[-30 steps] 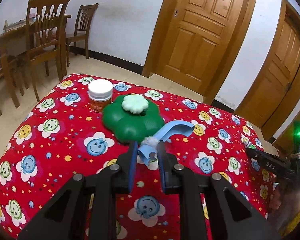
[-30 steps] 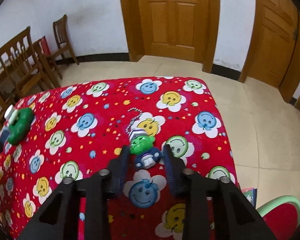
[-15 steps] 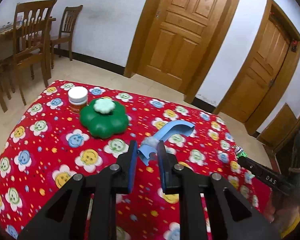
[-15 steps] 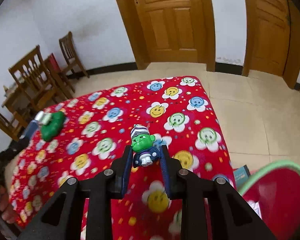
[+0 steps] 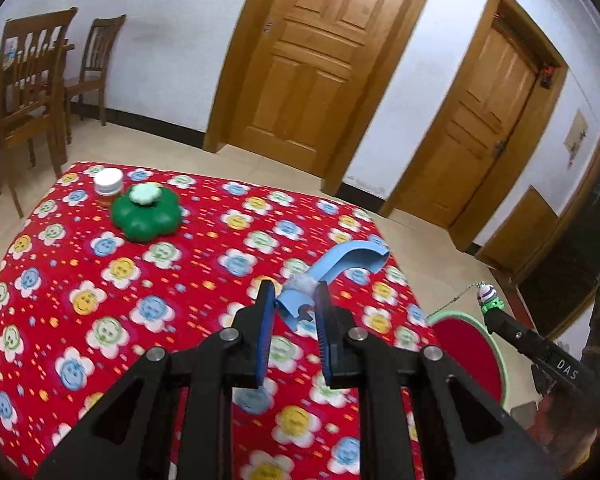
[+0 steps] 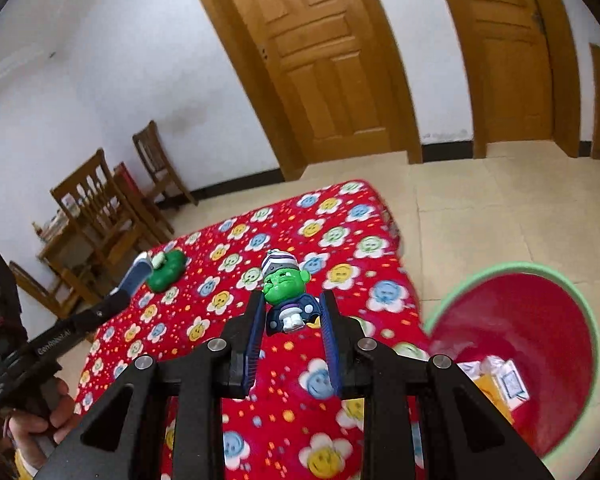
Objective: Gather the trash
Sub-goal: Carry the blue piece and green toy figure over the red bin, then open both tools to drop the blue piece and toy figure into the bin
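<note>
Both loads now lifted clear of the table (image 5: 80,280) — left gripper (image 5: 294,312) clamps blue strip (image 5: 340,264), right gripper (image 6: 290,318) pinches green figurine (image 6: 286,296) — near the red bin (image 6: 540,320).

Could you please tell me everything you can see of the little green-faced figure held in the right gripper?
The toy figure looks like moulded plastic: a bright green face, a striped white and purple cap, a dark blue body and a small white piece in front. It sits upright, lifted clear of the red tablecloth, clamped at its body between the right gripper's pads. In the left wrist view a thin chain hangs from it.

"DAS" marks the right tongs (image 5: 485,310); "GenRobot.AI" the left tongs (image 6: 126,286).
</note>
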`<state>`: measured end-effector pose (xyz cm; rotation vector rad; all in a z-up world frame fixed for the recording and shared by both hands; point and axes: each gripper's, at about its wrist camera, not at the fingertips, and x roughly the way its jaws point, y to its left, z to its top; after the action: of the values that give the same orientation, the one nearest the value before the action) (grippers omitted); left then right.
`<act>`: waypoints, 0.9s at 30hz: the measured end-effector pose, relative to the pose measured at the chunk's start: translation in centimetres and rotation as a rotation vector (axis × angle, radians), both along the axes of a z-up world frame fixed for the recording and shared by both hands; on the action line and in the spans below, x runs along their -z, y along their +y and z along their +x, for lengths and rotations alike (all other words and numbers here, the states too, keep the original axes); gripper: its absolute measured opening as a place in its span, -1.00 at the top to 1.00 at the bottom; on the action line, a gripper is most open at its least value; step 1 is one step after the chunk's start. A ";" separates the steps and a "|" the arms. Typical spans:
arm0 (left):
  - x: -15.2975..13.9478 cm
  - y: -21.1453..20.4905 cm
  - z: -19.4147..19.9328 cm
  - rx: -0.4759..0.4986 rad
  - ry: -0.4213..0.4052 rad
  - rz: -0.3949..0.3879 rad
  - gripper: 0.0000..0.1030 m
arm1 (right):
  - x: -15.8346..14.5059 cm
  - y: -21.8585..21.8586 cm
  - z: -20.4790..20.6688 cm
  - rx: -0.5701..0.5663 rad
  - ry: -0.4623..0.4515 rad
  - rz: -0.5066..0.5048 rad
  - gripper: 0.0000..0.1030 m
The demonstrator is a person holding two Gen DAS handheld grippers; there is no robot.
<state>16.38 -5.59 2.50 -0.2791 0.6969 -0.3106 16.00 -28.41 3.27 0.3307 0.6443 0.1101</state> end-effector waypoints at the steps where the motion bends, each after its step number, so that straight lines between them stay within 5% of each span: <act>1: -0.1 -0.5 -0.4 0.012 0.000 -0.002 0.64 | -0.3 -0.5 -0.8 0.012 -0.007 0.006 0.47; 12: -1.2 -7.5 -3.6 0.176 0.016 0.012 0.64 | -0.9 -6.5 -6.7 0.155 -0.025 0.047 0.46; 27: 2.1 -18.6 -3.6 0.382 0.091 0.114 0.64 | 3.8 -13.5 -9.6 0.321 0.067 0.072 0.46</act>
<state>12.76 -24.20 0.37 -0.0491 0.8549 -0.6224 6.44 -41.94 -0.53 0.5048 0.6464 -0.1853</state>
